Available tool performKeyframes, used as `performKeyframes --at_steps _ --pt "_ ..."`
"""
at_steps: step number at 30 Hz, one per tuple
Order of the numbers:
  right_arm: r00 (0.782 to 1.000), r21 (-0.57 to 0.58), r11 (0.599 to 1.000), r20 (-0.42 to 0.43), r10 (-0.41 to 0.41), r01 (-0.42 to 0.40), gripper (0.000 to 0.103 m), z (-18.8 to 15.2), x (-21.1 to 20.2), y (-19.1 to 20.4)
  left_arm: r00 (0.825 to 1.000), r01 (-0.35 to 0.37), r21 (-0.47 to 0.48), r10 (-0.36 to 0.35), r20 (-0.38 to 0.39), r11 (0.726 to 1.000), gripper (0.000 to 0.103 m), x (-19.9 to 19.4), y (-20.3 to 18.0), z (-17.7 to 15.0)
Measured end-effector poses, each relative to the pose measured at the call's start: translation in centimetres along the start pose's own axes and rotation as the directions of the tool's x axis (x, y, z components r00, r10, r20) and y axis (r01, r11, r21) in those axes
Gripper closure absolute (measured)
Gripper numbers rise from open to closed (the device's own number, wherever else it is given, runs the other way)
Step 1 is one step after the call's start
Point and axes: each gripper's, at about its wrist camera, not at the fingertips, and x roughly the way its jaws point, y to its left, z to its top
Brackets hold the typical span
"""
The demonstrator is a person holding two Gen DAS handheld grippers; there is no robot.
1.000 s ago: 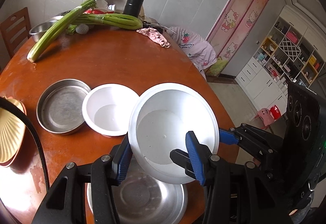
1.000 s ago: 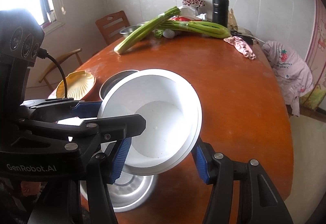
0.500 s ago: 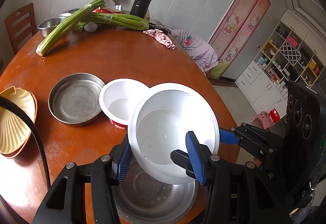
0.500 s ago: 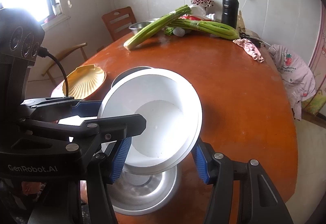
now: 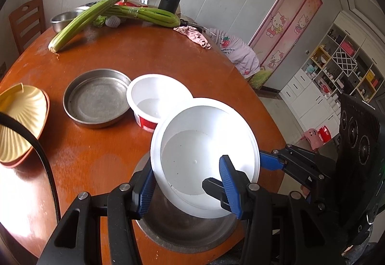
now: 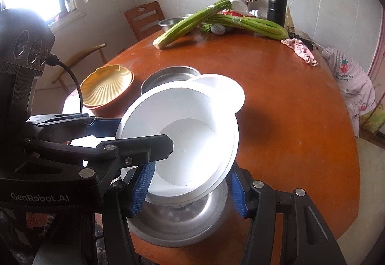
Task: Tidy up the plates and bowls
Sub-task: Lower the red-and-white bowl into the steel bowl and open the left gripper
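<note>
White bowl (image 5: 204, 154) is tilted, held just above the steel bowl (image 5: 187, 228) at the near table (image 5: 144, 53) edge. I've got both grippers on it: left gripper (image 5: 190, 189) fingers clamped on its near rim, one pad inside, one outside; right gripper (image 6: 190, 188) clamped across it from the other side. Behind: smaller white tub (image 5: 156, 98), flat steel pan (image 5: 96, 98), yellow shell dish (image 5: 21, 122) w/ celery (image 5: 79, 24) further back.
</note>
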Motion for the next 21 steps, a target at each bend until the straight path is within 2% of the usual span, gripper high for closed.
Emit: performKeyframes --at_steps 21 --pt "0.997 0.037 0.999 -0.058 0.042 -0.040 0.043 -2.9 1.4 0.1 0.997 -0.044 0.020 0.045 -0.069 0.999 0.053 1.5 -0.2 -2.5"
